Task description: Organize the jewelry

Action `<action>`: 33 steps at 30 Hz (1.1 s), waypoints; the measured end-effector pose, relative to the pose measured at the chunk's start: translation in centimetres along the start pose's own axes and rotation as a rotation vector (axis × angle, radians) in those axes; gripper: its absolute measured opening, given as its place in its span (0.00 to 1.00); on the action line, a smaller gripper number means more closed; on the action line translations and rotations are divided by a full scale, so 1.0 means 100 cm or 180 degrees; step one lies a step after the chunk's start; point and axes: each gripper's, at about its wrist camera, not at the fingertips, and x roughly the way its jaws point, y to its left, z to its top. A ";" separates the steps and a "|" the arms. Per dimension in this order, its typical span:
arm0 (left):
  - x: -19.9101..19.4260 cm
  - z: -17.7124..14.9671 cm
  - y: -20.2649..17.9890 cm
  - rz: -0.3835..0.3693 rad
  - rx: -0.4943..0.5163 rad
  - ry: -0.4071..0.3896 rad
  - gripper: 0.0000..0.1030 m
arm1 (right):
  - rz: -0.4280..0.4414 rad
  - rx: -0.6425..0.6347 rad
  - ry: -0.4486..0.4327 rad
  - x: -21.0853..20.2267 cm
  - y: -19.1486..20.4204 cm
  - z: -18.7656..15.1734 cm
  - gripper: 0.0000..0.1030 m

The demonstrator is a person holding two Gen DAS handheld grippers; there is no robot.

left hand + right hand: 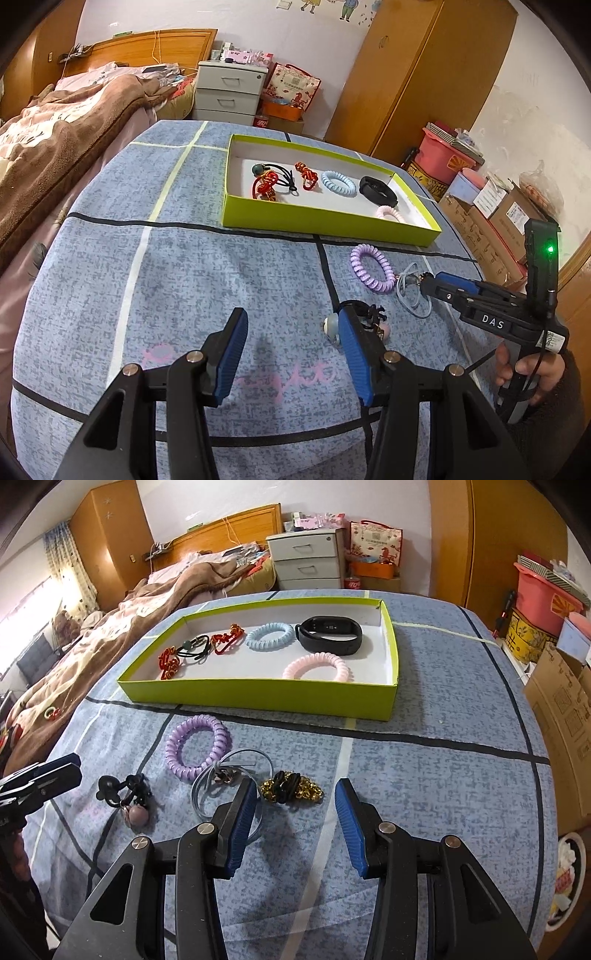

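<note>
Bedroom, blue checked worktop [424, 775] beside bed. Green tray [258, 696] beyond both tools, already holding several pieces. Right tool [295, 812] released, empty, gold bead hair tie [291, 788] just ahead between its tips. Left tool [291, 350] released, empty, black hair tie with charm [365, 317] at its right finger. Best approach, I'd judge: lower right tool straight, straddle bead cluster, keep clear of grey elastic loop [221, 775] just left, clench, carry to tray.

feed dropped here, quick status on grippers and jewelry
Left gripper and right gripper open, empty. Purple coil and gold scrunchie outside green tray. Nothing blocking.

Glossy plastic coil tie [197, 746], mottled cloth cover [424, 794]
</note>
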 end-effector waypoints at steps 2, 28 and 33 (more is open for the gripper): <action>0.001 0.000 -0.001 -0.0002 0.0005 0.0002 0.52 | 0.0004 -0.0012 0.0000 0.001 0.000 0.000 0.31; 0.013 -0.004 -0.019 -0.0125 0.0099 0.0134 0.58 | 0.0052 0.0228 -0.0202 -0.023 -0.022 -0.005 0.00; 0.015 -0.003 -0.027 -0.0121 0.0139 0.0140 0.59 | 0.0083 0.0161 -0.0221 -0.023 -0.024 -0.001 0.10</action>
